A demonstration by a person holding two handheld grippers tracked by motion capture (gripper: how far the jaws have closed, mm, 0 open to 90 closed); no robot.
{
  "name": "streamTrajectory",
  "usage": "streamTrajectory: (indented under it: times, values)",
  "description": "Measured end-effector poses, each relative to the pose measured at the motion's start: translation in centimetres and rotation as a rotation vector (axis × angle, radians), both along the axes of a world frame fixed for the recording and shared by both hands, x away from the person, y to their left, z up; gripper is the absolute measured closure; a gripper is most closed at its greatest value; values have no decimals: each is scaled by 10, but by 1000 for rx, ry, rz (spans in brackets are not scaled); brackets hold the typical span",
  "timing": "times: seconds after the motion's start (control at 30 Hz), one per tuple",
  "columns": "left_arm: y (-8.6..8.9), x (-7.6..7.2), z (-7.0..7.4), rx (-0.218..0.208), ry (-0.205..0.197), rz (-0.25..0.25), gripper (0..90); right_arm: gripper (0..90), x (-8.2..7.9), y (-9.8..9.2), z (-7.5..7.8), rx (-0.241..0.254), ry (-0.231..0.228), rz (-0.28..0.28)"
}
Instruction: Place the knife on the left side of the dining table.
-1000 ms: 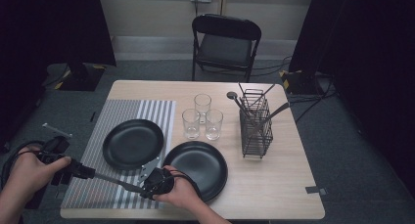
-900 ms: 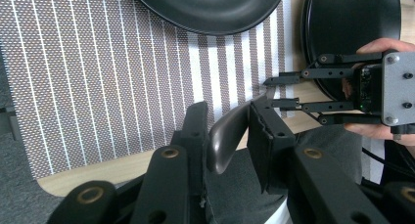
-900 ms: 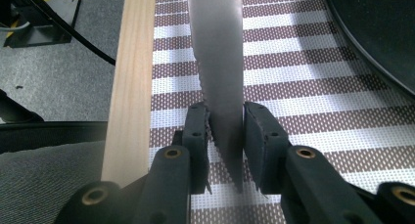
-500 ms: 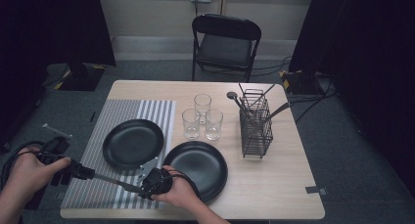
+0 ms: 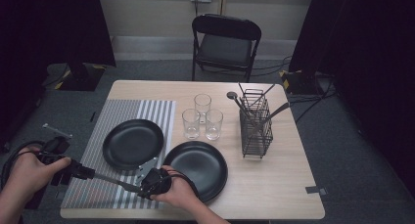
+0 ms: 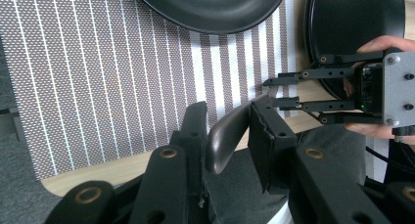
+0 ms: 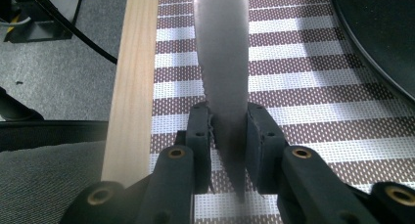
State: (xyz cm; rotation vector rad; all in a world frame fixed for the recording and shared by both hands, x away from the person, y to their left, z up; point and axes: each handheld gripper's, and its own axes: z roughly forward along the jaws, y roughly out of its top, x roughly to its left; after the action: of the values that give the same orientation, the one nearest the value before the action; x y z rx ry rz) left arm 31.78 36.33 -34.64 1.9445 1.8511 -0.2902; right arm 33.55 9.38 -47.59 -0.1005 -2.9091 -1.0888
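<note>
A table knife hangs level over the front of the striped placemat, held at both ends. My left gripper is shut on its dark handle, which sits between the pads of my left gripper. My right gripper is shut on the blade, whose tip points back between the pads of my right gripper. The left gripper view also shows the right gripper off to the right with a hand around its body.
One black plate lies on the placemat and a second black plate lies on the bare wood beside it. Three glasses stand mid-table, a wire caddy with utensils to their right. A folding chair stands beyond the table.
</note>
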Motion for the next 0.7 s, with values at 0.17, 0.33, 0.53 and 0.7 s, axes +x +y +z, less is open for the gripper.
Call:
streamTrajectory:
  times: [0.17,0.33,0.53,0.7]
  values:
    - [0,0,0,0,1,-2,688,747,-1,0,0,4,-11,1]
    - [0,0,-2,-2,5,4,683,748,-1,-1,0,1,-31,5]
    - [0,0,-6,8,7,0,670,749,-2,-3,1,-6,-42,5]
    - [1,0,-7,-1,8,5,669,749,-3,-4,1,-8,-38,3]
